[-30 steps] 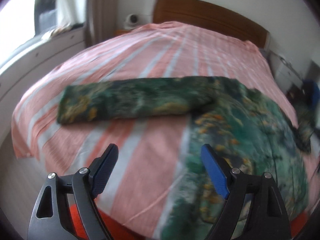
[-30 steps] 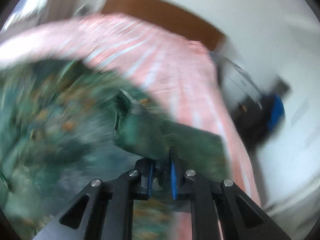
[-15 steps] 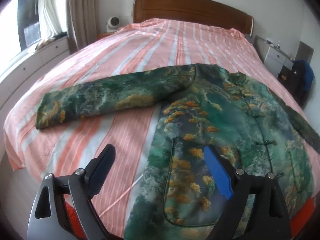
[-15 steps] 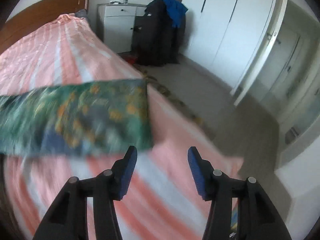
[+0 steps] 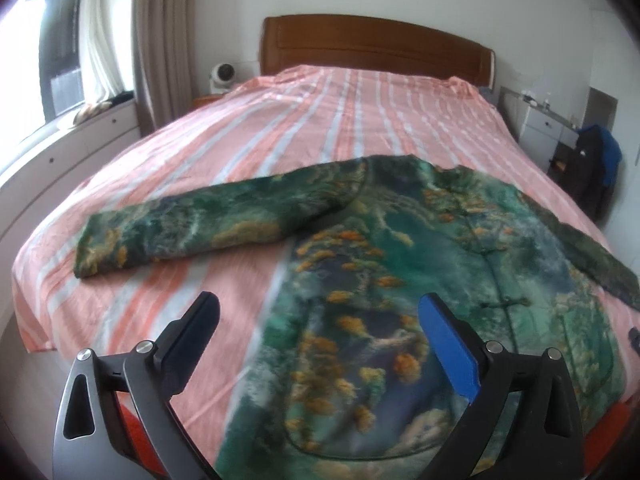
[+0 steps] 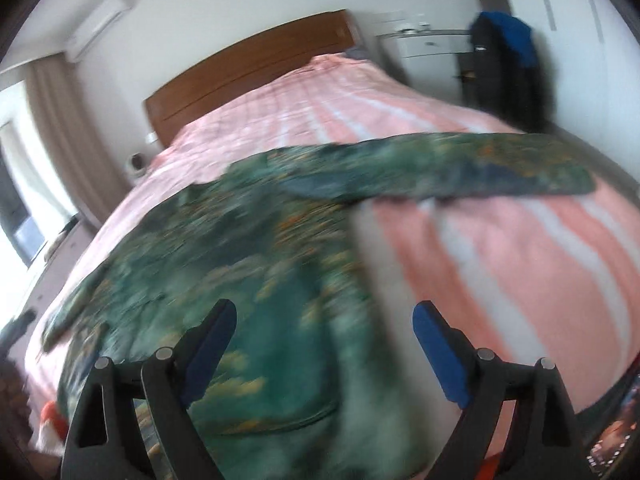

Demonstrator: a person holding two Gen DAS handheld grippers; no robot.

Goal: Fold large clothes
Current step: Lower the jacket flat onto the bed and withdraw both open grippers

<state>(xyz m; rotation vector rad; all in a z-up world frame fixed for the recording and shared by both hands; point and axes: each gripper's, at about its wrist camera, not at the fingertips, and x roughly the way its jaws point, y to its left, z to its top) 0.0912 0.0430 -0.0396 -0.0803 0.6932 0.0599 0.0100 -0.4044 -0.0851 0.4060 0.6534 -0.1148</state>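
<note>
A large green jacket (image 5: 400, 288) with orange and white print lies flat, front up, on the bed, hem toward me. Its left sleeve (image 5: 208, 228) stretches out to the left; its right sleeve (image 6: 460, 172) stretches out to the right. My left gripper (image 5: 320, 332) is open and empty, held above the jacket's lower left edge. My right gripper (image 6: 324, 332) is open and empty, held above the jacket's lower right part (image 6: 248, 280). The right wrist view is blurred.
The bed (image 5: 360, 120) has a pink and white striped cover and a wooden headboard (image 5: 372, 52). White drawers (image 5: 80, 140) run along the left under a window. A white cabinet (image 5: 548, 128) and dark clothes (image 5: 596, 160) stand at the right.
My right gripper let go of the right sleeve, opened, and swung back to face the jacket. My left gripper stayed open and pulled back a little.
</note>
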